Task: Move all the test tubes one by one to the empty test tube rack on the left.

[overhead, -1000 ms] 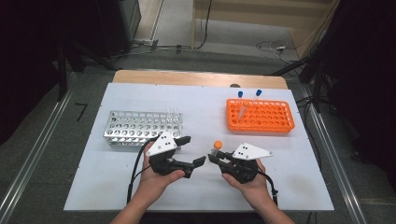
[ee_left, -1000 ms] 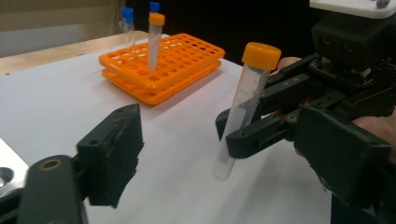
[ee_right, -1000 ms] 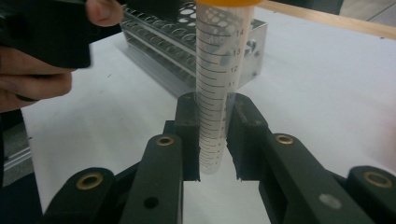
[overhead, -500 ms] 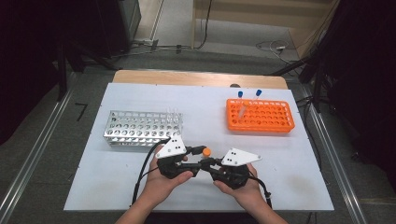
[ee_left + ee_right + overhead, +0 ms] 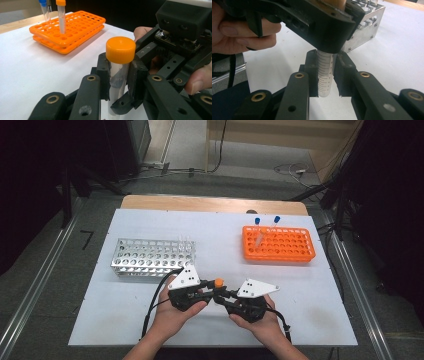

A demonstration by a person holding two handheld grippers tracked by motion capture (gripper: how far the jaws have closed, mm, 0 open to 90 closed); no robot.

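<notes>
Tube, orange-capped, stood upright near the desk's near edge; left claw had just clenched on it, right claw apparently gripping lower.

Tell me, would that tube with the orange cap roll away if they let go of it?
Probably. The tube looks round and smooth, so lying on the flat white table it could roll, though its wider orange cap might make it curve. It looks clear, empty and light. Both tools pinch it, so it may be slippery.
</notes>
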